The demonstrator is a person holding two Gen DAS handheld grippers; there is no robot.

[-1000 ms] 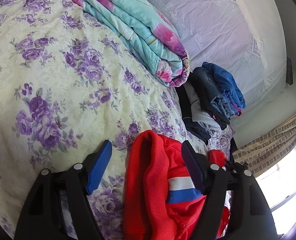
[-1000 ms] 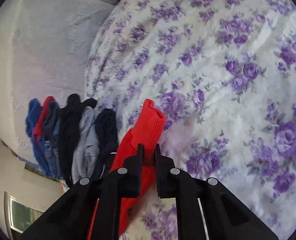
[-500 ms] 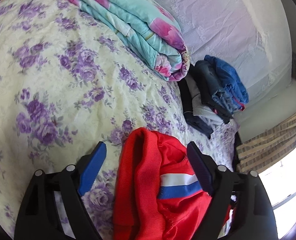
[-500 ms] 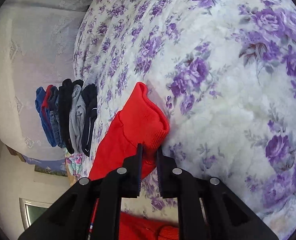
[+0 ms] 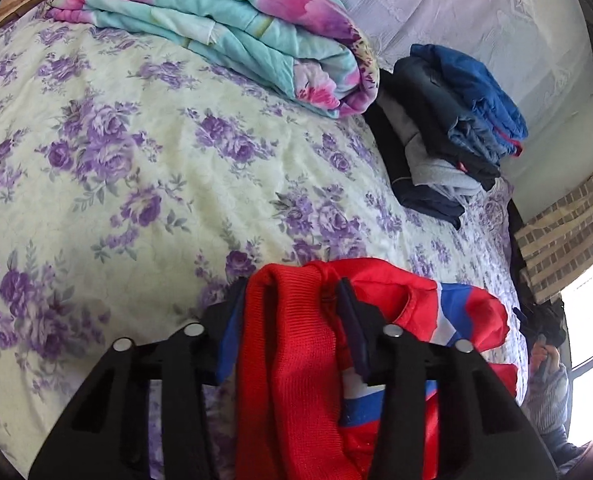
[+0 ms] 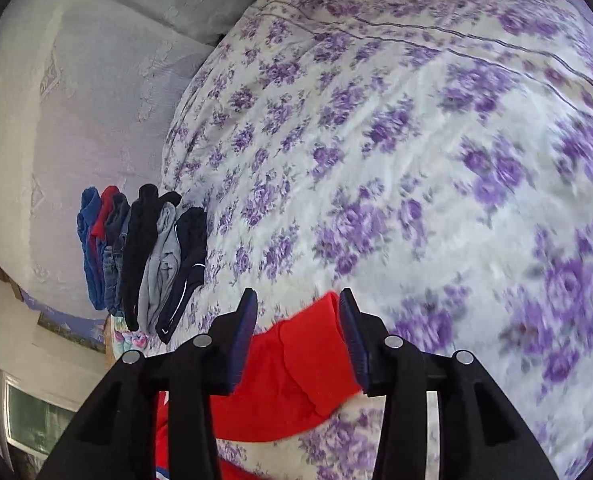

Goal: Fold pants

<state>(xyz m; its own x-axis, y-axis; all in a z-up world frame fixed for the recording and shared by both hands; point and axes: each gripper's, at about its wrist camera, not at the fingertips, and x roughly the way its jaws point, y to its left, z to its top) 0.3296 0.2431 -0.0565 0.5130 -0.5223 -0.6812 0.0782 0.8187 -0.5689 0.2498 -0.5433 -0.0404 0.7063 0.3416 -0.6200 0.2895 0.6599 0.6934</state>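
The red pants (image 5: 296,360), with a blue and white stripe, lie bunched on the flowered bedspread (image 5: 136,180). My left gripper (image 5: 291,286) is closing, and its blue pads press on the ribbed red band from both sides. In the right wrist view a red cuff of the pants (image 6: 296,368) lies flat on the bedspread (image 6: 416,160). My right gripper (image 6: 296,300) is opening. The cuff sits between its pads, loose, with a gap on each side.
A folded teal and pink quilt (image 5: 232,28) lies at the back of the bed. Beside it stands a stack of folded clothes (image 5: 448,136), also visible as a stack of folded clothes (image 6: 144,256) near the bed's edge. A curtain (image 5: 564,224) and bright window are at the right.
The left jaws, wide apart before, have closed on the red ribbed band. The right jaws, shut on the cuff before, have opened, and the cuff now lies on the bed.
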